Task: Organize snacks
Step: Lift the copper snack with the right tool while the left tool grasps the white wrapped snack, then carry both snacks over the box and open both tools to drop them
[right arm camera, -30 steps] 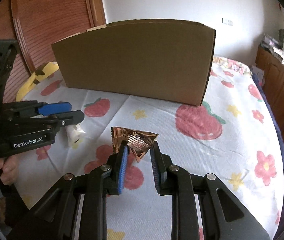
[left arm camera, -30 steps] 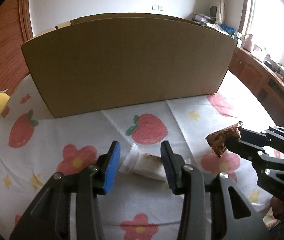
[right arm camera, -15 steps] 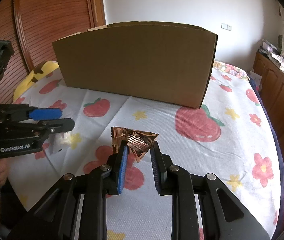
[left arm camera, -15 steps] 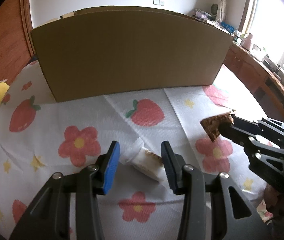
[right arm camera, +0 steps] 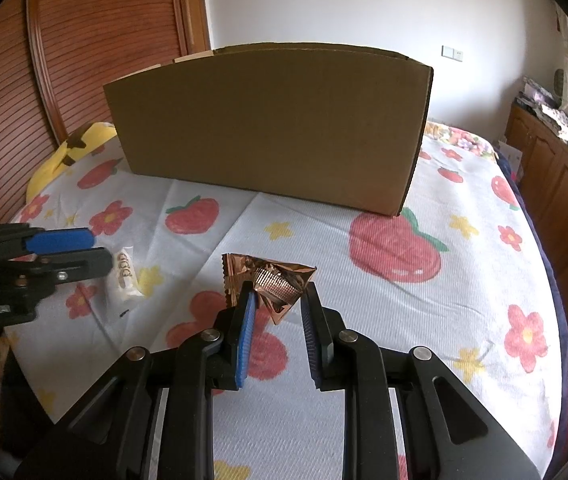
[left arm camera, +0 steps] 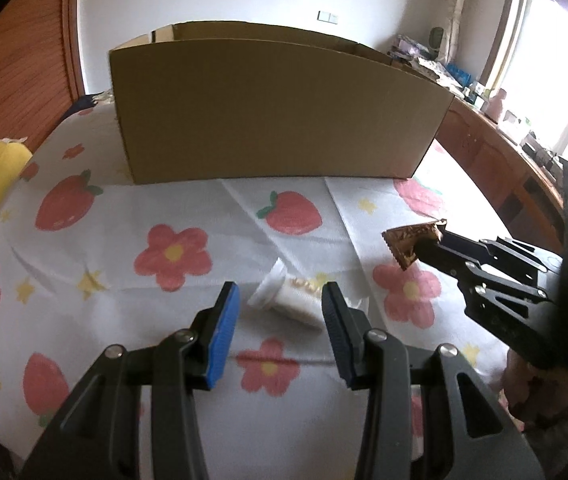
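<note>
Above the white snack (left arm camera: pixel 292 301), the open left hand-held gripper (left arm camera: pixel 279 316) has risen slightly.

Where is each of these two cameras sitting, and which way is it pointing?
Left wrist view: sits on the left gripper, looking along its open fingers at a white snack packet on the flowered cloth; the right gripper shows at the side.
Right wrist view: sits on the right gripper, shut on a copper snack wrapper; the left gripper enters from the left.
Both share the cardboard box, both snacks and the cloth.
</note>
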Action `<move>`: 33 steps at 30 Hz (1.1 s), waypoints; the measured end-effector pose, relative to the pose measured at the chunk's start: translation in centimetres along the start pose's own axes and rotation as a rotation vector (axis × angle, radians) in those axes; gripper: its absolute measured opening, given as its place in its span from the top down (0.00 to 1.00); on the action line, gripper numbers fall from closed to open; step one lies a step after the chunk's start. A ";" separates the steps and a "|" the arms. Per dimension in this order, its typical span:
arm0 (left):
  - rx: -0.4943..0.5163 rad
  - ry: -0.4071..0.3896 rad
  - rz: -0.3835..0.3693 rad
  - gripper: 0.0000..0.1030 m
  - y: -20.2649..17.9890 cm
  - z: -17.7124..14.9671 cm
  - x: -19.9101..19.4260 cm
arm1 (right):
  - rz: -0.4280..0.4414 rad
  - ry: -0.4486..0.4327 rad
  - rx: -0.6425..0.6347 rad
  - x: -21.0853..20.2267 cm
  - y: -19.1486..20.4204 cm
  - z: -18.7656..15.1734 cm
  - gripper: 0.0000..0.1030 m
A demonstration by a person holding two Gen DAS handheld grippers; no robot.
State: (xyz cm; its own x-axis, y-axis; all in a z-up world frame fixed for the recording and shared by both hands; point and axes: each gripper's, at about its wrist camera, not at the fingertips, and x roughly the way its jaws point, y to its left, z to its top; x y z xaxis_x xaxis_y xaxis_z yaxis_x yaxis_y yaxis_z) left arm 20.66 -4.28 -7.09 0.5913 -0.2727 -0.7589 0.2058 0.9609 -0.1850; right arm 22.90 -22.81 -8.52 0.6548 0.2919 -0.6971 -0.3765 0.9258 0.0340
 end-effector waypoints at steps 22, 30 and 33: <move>0.071 0.055 -0.033 0.68 -2.7 1.0 3.4 | 0.005 0.002 0.000 0.0 0.0 -0.1 0.80; 0.078 0.047 -0.037 0.81 -1.7 0.2 2.4 | 0.009 0.007 -0.002 0.1 0.0 -0.1 0.80; 0.072 0.038 -0.052 0.81 -1.5 0.2 1.9 | 0.008 0.008 -0.002 0.1 0.0 0.0 0.80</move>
State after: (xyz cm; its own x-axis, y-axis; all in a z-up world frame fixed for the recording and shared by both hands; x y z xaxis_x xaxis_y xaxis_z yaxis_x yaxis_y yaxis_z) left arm 21.63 -6.20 -8.11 0.5481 -0.3192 -0.7731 0.2922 0.9391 -0.1806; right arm 22.93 -22.79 -8.60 0.6463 0.2975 -0.7027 -0.3833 0.9229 0.0383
